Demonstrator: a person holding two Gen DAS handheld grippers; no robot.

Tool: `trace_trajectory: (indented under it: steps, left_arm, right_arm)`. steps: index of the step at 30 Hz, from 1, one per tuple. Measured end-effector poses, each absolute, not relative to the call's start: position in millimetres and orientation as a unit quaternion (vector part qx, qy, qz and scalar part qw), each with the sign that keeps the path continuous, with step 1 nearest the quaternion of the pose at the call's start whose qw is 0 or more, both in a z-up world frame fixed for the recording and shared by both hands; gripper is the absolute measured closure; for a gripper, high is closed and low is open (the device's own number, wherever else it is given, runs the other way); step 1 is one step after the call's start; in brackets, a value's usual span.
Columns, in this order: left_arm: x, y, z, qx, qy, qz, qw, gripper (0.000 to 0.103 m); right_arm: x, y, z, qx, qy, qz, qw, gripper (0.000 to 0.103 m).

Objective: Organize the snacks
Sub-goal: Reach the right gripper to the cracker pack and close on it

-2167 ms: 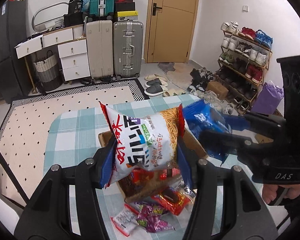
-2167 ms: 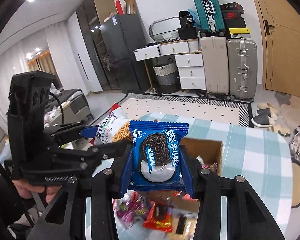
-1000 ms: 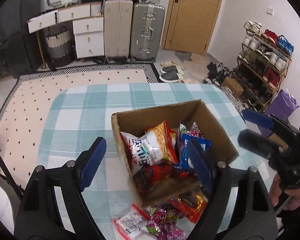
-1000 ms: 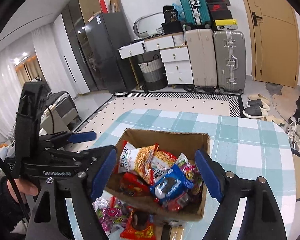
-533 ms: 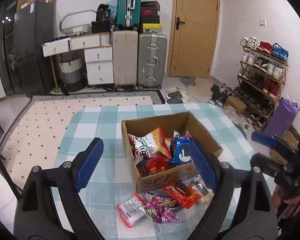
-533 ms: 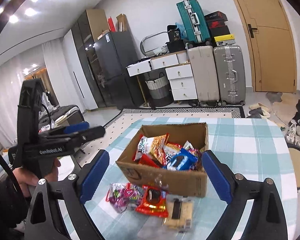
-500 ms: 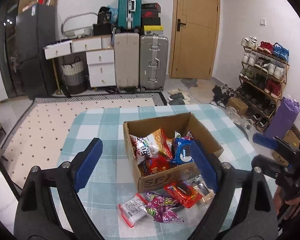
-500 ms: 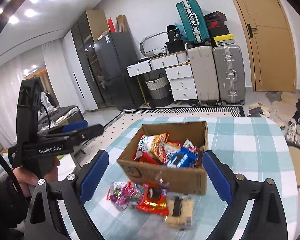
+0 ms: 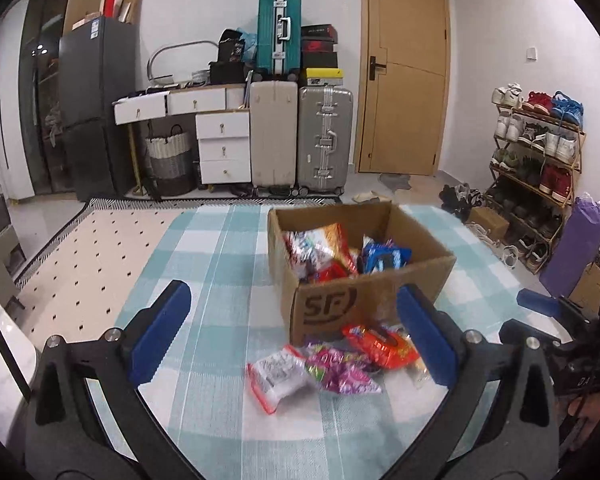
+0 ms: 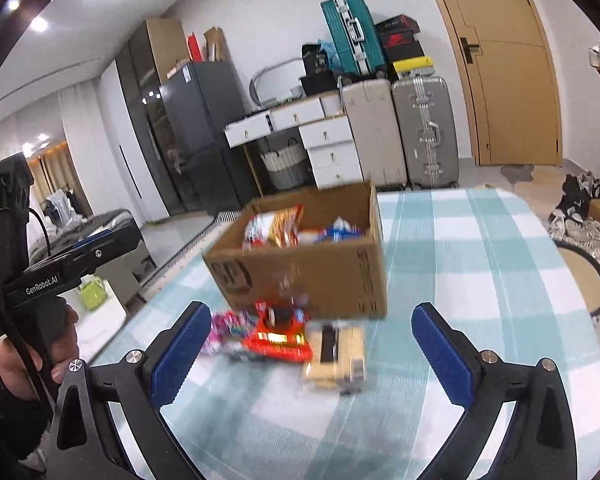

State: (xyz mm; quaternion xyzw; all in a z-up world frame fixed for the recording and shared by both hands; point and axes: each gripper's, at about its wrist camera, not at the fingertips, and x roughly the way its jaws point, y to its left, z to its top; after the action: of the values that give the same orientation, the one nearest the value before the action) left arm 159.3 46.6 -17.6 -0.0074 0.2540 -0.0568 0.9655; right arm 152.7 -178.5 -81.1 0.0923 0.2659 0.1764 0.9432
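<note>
A cardboard box (image 9: 412, 280) stands on the checked table and holds a noodle-snack bag (image 9: 312, 248) and a blue cookie pack (image 9: 384, 258). In front of it lie a white packet (image 9: 274, 374), a pink packet (image 9: 338, 372) and a red packet (image 9: 380, 346). The right wrist view shows the box (image 10: 320, 268), the red packet (image 10: 278, 336), the pink packet (image 10: 226, 328) and a yellow packet (image 10: 336, 354). My left gripper (image 9: 292, 340) is open and empty, short of the loose packets. My right gripper (image 10: 310, 360) is open and empty, just before the yellow packet.
The table (image 9: 204, 264) has a teal checked cloth. Suitcases (image 9: 324, 136), white drawers (image 9: 220, 148) and a dark fridge (image 9: 96, 104) stand at the back wall. A shoe rack (image 9: 536, 148) is at the right. A round stool (image 10: 580, 276) stands right of the table.
Both grippers let their snacks go into the box, then drew back and dropped lower toward the loose packets in front of it. Both stay open.
</note>
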Motion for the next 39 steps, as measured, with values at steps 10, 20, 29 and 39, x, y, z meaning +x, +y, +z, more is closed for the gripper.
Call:
trace_trajectory:
  steps: [10,20,29,39]
  left_arm:
    - [146.2,53.1,-77.6,-0.005,0.234,-0.026,0.972,0.0]
    - [157.6,63.4,-108.0,-0.025,0.254,-0.015,0.967,0.0]
    - [154.5,73.0,-109.3,-0.05,0.234,-0.017,0.971,0.0]
    - [161.1,79.4,-112.9,-0.067,0.256,-0.013,0.964,0.0]
  right_arm:
    - [163.1,-162.3,-130.0,0.058,0.343,0.149,0.926,0.001]
    - [200.5,-144.0,-161.0,0.029,0.418,0.139,0.897,0.001]
    - [230.9,-131.1,-170.3,-0.013,0.449,0.127,0.884,0.003]
    - [231.7,-128.7,-167.7,-0.04,0.433,0.117,0.893,0.045]
